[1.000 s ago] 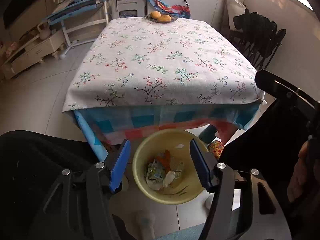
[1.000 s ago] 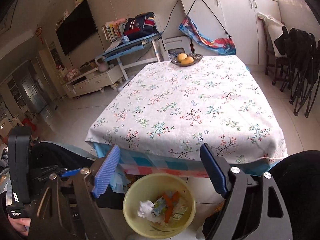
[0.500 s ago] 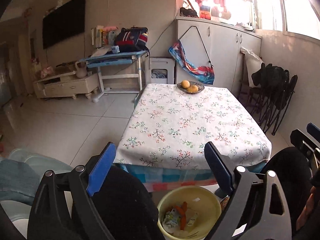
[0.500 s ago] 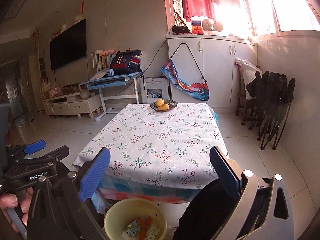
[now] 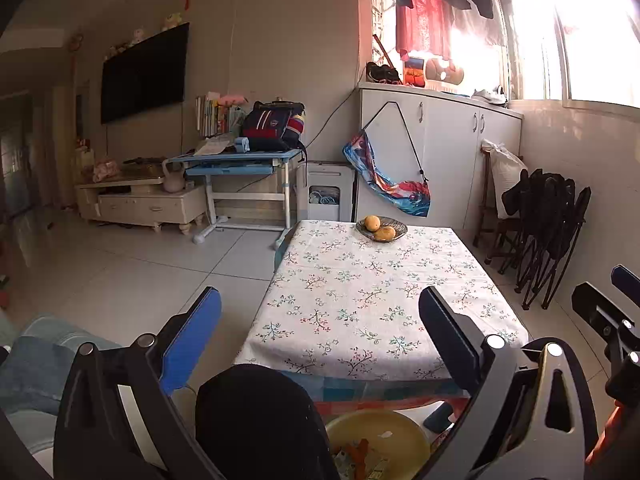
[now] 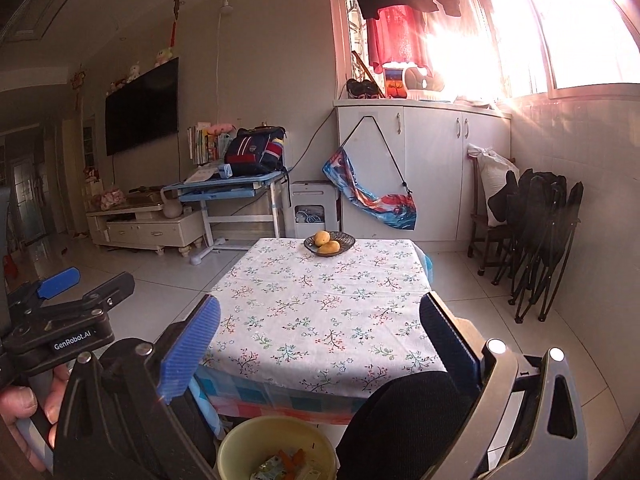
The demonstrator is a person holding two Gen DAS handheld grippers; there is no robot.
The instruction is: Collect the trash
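We hold both grippers up with fingers spread wide. The left gripper (image 5: 320,332) has just been opening, and nothing sits between its fingers; the right gripper (image 6: 320,332) opened too and grips nothing. Below and just short of the fingers, on the floor, stands the yellow bin (image 6: 276,450) with the trash (image 6: 286,466) inside. Beyond the fingers lies the cloth-covered bench (image 6: 320,308).

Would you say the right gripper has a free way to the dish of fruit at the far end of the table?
Probably yes: the right gripper is open and empty, and only bare tablecloth lies before the dish, though it sits at the far edge.
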